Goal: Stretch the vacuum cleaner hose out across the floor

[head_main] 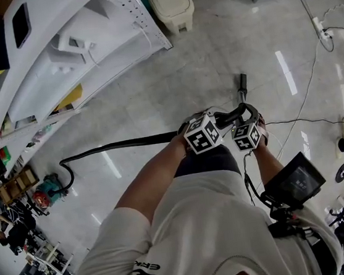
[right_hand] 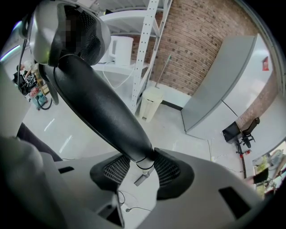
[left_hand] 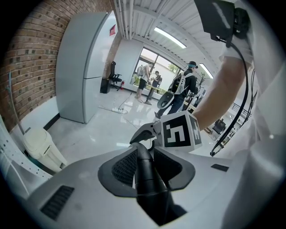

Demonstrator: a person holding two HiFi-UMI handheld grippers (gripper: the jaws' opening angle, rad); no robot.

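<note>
Gripping the vacuum cleaner hose (head_main: 123, 145) near its free end, both hand-held grippers sat side by side at the middle of the head view, in front of the person's white shirt (head_main: 189, 225). The left hand-held gripper (left_hand: 145, 166) had its 2 jaws clamped on a narrow black section of the hose, with the pads pressing on both sides. The right hand-held gripper (right_hand: 143, 166) was closed on the thin neck where the thick, tapered black handle (right_hand: 103, 107) narrowed — that handle rose toward the upper left of the right gripper view.

From the grippers the hose ran leftward across the glossy grey floor (head_main: 154, 92), almost straight, then curled down to the vacuum cleaner (head_main: 45, 191) at the lower left of the head view. Its short nozzle tip (head_main: 241, 84) stuck out just above the grippers. A cream bin (head_main: 171, 4) stood at the top centre, beside the white shelving (head_main: 74, 46).
</note>
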